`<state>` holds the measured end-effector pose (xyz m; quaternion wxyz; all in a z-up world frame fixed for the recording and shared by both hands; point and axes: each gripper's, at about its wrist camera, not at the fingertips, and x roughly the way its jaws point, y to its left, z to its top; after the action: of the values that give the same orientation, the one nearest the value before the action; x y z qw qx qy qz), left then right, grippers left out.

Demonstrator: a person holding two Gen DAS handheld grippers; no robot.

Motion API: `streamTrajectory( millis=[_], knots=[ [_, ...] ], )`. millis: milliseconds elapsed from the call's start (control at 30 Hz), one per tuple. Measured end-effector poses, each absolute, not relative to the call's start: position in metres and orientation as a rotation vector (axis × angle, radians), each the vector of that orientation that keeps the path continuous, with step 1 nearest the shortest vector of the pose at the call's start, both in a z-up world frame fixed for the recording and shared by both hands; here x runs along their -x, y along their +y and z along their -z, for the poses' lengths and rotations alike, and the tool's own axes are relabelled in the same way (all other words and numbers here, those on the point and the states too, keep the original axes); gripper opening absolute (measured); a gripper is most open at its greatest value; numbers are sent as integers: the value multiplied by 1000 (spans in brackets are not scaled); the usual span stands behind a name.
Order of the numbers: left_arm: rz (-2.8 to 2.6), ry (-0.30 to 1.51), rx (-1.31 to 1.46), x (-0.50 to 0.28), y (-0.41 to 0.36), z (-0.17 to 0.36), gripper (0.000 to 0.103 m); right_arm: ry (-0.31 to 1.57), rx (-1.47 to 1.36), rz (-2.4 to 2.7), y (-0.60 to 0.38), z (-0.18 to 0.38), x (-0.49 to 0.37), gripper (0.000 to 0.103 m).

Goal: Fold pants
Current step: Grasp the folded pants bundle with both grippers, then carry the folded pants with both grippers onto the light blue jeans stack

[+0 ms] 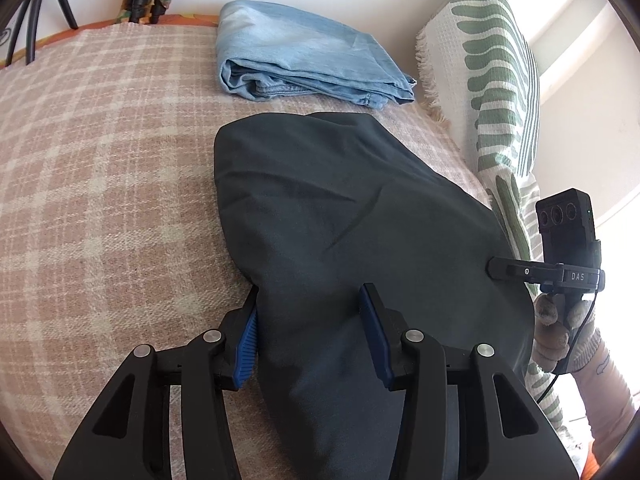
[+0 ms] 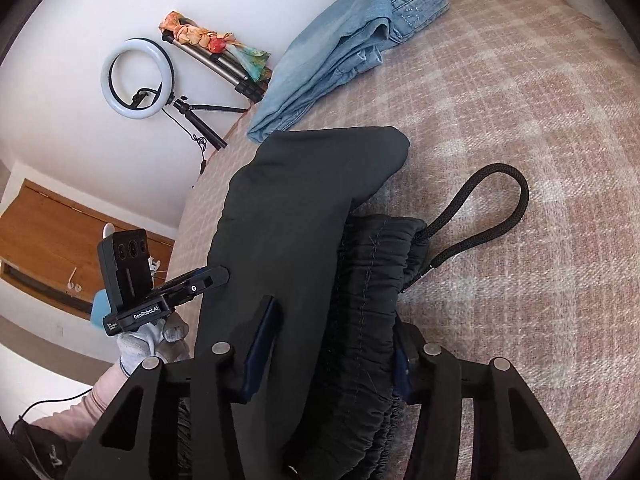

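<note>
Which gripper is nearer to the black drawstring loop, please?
Right. The right gripper straddles the waistband beside the drawstring loop; the left gripper straddles the dark pants at another edge.

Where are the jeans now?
The jeans lie folded on the plaid blanket, beyond the black pants, near the wall; in the left view a leaf-patterned pillow is on their right.

The dark pants (image 1: 360, 220) are showing smooth matt cloth, their elastic waistband (image 2: 372, 280) puckered, with a braided drawcord (image 2: 480, 208) beside it. The plaid blanket (image 1: 100, 160) underneath is looking coarse and woolly. Beyond the pants, folded jeans (image 1: 304, 64) are showing faded denim.
</note>
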<state>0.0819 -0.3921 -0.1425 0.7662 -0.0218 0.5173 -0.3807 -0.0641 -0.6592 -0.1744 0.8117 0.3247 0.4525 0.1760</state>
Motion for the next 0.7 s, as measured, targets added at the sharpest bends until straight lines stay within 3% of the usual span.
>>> streamTrajectory(
  millis=[67,167,200,233,333,467,700],
  knots=[
    [823,1114,28,-80,-396,142,44,967,-666,-369,-657,173,63,48],
    [805,1098,1,-77,-402,142,43,945,-740,-358,-655,183,58,56],
    [798,1091,-13,-76,-404,141,39,937,-741,-356,-654,183,57,56],
    [796,1085,-23,-76,-405,141,29,940,-709,-346,-649,181,56,52],
    [794,1092,5,-78,-402,143,18,946,-641,-331,-642,173,59,42],
    [795,1087,22,-78,-402,141,13,927,-602,-309,-634,161,63,36],
    [790,1047,47,-72,-397,127,9,903,-539,-260,-622,143,67,35]
  ],
)
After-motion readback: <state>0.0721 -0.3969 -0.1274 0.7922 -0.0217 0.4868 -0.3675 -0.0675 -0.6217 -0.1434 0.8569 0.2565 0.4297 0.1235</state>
